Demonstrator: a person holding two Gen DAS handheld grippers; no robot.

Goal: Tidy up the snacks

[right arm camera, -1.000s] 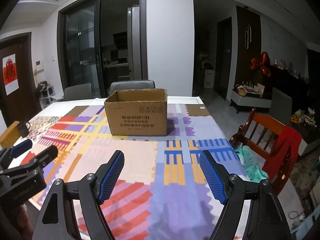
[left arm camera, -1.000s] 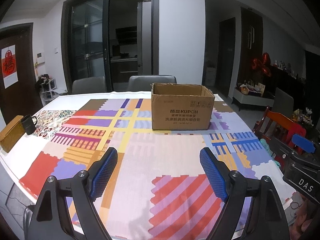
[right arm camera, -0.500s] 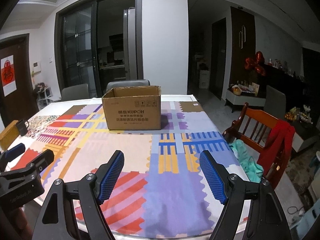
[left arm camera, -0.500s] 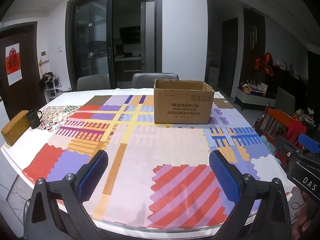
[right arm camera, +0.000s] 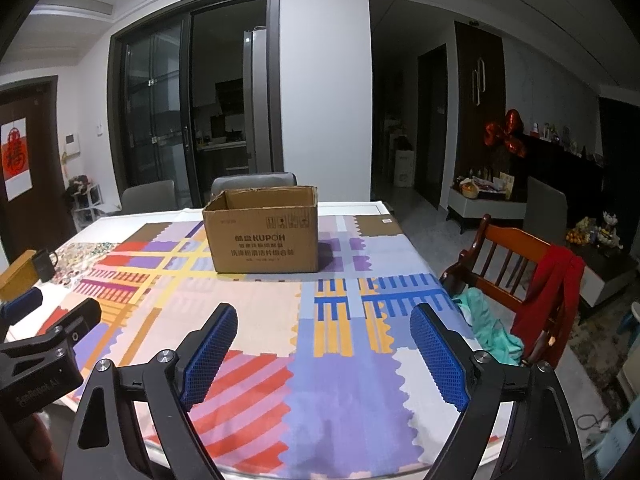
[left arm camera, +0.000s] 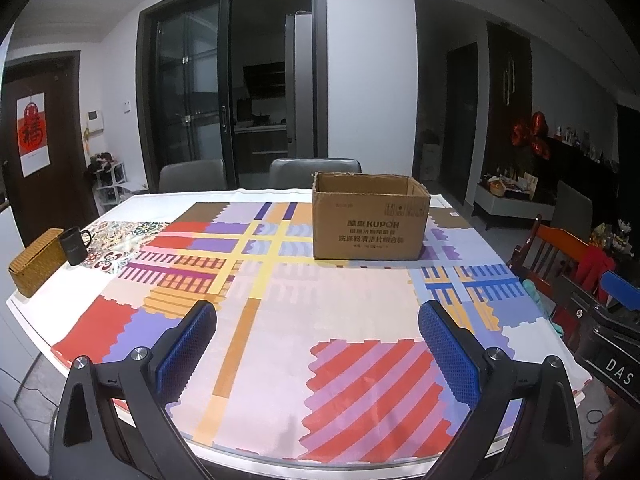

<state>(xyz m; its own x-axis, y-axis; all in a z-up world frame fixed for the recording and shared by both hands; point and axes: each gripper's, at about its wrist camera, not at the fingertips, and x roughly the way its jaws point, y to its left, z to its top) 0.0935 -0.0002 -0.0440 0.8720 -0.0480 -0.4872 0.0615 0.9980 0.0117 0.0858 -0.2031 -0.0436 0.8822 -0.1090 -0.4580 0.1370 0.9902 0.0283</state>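
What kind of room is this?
Most likely a home dining room: a large table under a patchwork cloth, dining chairs behind it, and glass sliding doors opening onto what looks like a kitchen.

A black mug (left arm camera: 74,245) stands touching a wicker box (left arm camera: 37,261) on the table's left edge.

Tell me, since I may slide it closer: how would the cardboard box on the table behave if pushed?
The cardboard box looks open-topped, and no contents show, so it is probably light. Its broad flat base on the tablecloth suggests sliding rather than tipping, perhaps bunching the cloth. Its thin walls may flex under pressure.
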